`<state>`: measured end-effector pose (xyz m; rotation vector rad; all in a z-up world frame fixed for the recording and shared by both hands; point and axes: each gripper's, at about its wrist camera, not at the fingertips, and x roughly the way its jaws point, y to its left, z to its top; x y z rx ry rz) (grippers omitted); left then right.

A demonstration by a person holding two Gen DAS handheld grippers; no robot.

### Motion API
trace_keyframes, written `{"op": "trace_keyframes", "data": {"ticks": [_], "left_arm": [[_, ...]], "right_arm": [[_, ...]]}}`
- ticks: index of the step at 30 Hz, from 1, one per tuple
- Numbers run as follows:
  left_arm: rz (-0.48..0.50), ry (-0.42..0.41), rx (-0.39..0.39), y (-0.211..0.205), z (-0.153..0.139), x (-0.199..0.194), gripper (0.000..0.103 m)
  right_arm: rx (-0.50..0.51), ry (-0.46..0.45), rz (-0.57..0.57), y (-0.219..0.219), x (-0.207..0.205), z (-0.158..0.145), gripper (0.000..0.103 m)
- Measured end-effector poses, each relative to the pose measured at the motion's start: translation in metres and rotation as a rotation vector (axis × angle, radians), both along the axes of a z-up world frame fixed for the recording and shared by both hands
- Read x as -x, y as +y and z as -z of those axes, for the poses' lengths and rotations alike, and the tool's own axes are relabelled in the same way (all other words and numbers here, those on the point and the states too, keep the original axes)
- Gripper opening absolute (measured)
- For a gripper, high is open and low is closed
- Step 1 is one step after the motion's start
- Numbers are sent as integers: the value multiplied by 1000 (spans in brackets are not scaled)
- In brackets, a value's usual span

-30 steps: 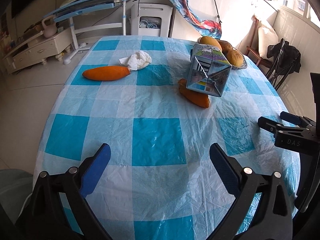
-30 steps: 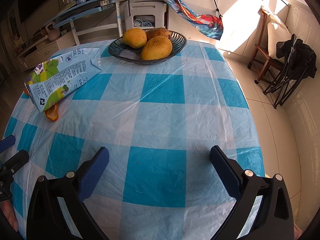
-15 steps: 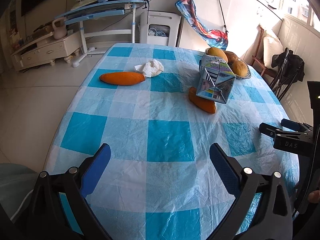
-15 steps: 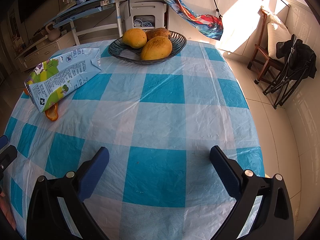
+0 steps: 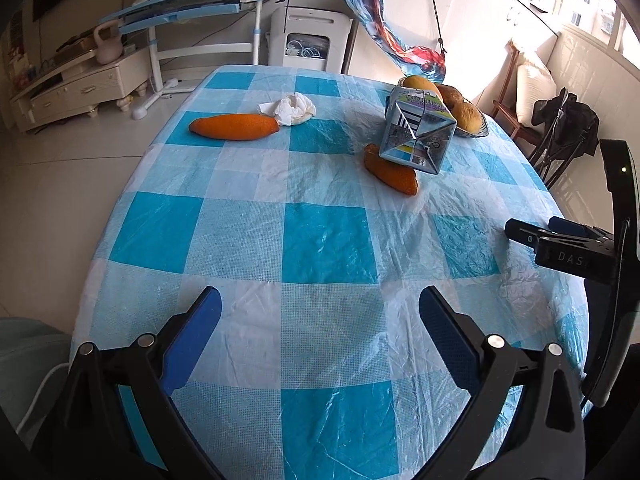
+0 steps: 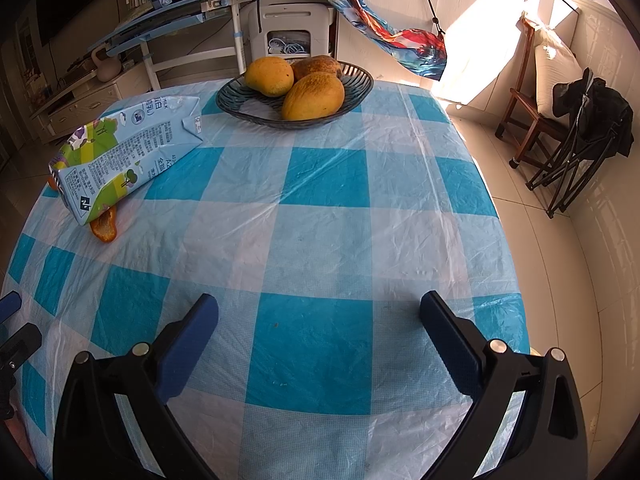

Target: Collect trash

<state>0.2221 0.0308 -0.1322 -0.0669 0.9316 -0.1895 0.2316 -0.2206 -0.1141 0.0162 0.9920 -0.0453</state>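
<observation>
I've got both the left gripper point(image 5: 320, 312) and right gripper point(image 6: 318, 320) spread wide over the near tablecloth point(image 5: 320, 240), holding and touching nothing. The milk carton point(image 5: 418, 140) lies propped on an orange peel point(image 5: 390, 170) far right, with another peel point(image 5: 234, 127) touching a crumpled tissue point(image 5: 290, 109) far left.

On the black body of the right gripper point(image 5: 572, 258), at the right edge of your left wrist view, you can read the letters "DAS" — whatever follows is cut off. On the milk carton point(image 6: 128, 152), lying at the far left of the table in your right wrist view, "MILK" stands in small print near its far end, beside Chinese characters — the rest of the carton's small print is too fine to read
</observation>
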Motion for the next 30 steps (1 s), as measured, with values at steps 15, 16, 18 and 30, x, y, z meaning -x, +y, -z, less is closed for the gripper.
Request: {"op": "trace_keyframes", "data": {"ticks": [15,16,18,30], "left_arm": [[-12,-25,111,18,-3,22,96],[-16,-25,122,20,-3,22,96],[-24,-25,139,23,-3,20,96],[-75,-30,177,35,-11,17,96]], "right_arm": [[0,-1,-1,-1,-1,0,96],[0,-1,-1,-1,-1,0,96],[0,-1,-1,0,-1,0,96],[0,-1,-1,-1,-1,0,96]]}}
